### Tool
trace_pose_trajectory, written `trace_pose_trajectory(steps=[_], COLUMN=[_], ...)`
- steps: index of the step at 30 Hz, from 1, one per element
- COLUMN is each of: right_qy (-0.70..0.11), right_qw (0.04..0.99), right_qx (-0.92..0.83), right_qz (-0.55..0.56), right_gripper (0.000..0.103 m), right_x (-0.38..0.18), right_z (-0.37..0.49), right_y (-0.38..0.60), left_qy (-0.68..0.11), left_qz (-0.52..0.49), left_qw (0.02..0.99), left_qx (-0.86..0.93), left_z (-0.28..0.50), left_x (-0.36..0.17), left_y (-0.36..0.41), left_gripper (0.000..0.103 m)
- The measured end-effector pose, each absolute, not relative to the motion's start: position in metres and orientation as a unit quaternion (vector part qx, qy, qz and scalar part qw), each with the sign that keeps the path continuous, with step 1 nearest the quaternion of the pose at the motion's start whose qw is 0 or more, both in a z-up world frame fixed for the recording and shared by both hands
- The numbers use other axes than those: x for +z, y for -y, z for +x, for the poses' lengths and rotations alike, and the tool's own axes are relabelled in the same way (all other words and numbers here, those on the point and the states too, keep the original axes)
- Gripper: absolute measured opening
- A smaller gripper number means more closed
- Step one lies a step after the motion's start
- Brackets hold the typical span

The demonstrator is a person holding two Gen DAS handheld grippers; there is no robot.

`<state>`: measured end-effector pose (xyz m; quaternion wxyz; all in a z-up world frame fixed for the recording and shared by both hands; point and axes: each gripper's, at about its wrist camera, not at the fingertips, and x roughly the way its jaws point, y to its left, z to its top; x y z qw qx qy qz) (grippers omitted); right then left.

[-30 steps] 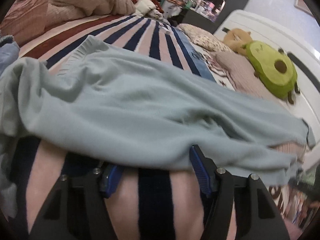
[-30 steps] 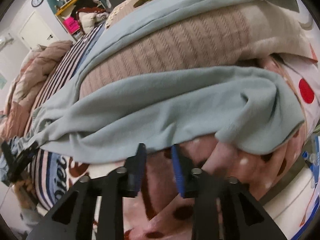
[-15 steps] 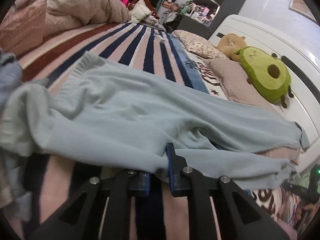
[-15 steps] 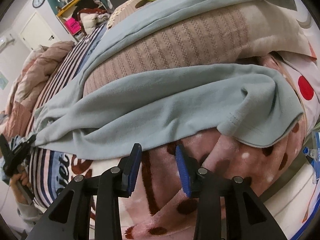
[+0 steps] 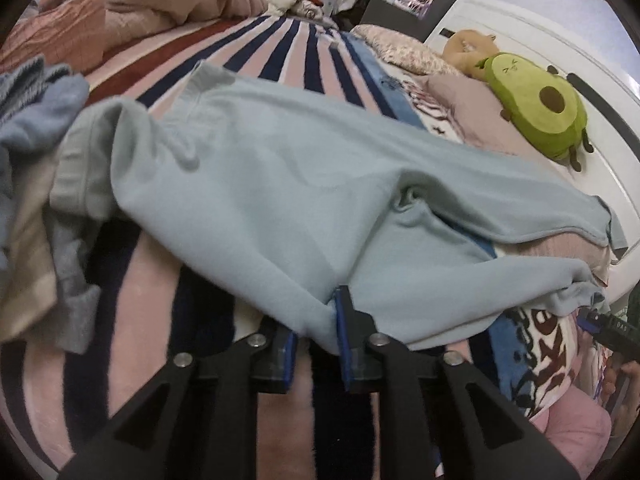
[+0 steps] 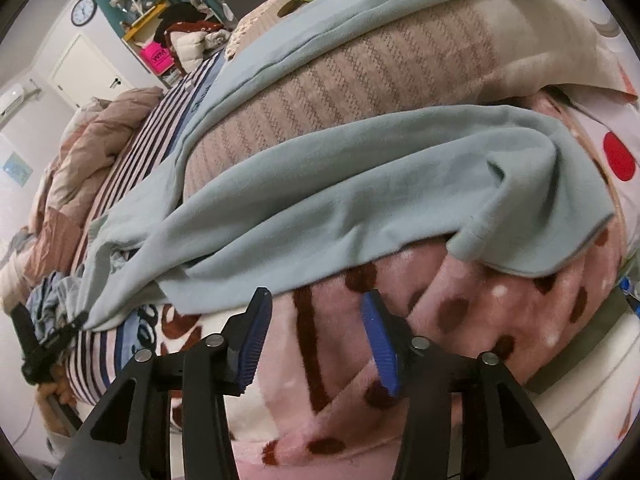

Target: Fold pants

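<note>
Pale blue-green pants (image 5: 280,184) lie spread across the striped bed blanket, waistband at the far left, legs running right over a pillow. My left gripper (image 5: 316,332) is shut on the near edge of the pants, a fold of cloth pinched between its blue pads. In the right wrist view one pants leg (image 6: 360,192) drapes over a ribbed beige pillow (image 6: 360,80). My right gripper (image 6: 320,340) is open and empty, just below that leg's near edge, above the pink spotted blanket (image 6: 440,320). The left gripper (image 6: 44,340) shows at the far left there.
A striped blanket (image 5: 288,52) covers the bed. A pile of blue and grey clothes (image 5: 36,152) lies at the left. An avocado plush (image 5: 540,108) and pillows sit by the white headboard (image 5: 560,36). A rumpled brown quilt (image 5: 140,4) lies at the far side.
My left gripper closed on the pants' near edge and lifted it slightly. My right gripper opened wider and drew back a little from the leg.
</note>
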<state>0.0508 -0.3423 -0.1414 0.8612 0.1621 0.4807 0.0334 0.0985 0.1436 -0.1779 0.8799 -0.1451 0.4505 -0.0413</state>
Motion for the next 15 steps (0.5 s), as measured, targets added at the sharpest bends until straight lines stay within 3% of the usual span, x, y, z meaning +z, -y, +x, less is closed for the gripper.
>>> trace_pose_trajectory(steps=[3, 6, 9, 12, 13, 15], right_qy=[-0.48, -0.477, -0.474, -0.465, -0.462, -0.458], right_qw=[0.862, 0.865, 0.867, 0.872, 0.875, 0.881], right_qx=[0.025, 0.021, 0.015, 0.002, -0.005, -0.028], right_qz=[0.162, 0.157, 0.154, 0.151, 0.146, 0.115], right_gripper=[0.045, 0.051, 0.056, 0.055, 0.05, 0.031], right_x=[-0.147, -0.147, -0.147, -0.145, -0.145, -0.143], right_z=[0.061, 0.072, 0.081, 0.09, 0.092, 0.096], right_y=[0.342, 0.34, 0.337, 0.34, 0.339, 0.334], left_qy=[-0.449, -0.44, -0.435, -0.433, -0.43, -0.425], left_qz=[-0.133, -0.142, -0.146, -0.157, -0.162, -0.165], left_qw=[0.883, 0.886, 0.888, 0.888, 0.888, 0.89], left_qx=[-0.032, -0.028, -0.018, -0.011, -0.008, -0.002], left_z=[0.097, 0.094, 0.092, 0.092, 0.092, 0.093], left_x=[-0.18, -0.179, -0.18, -0.183, -0.184, -0.182], left_y=[-0.143, -0.149, -0.156, -0.163, -0.166, -0.169], left_gripper=[0.034, 0.065, 0.066, 0.069, 0.071, 0.071])
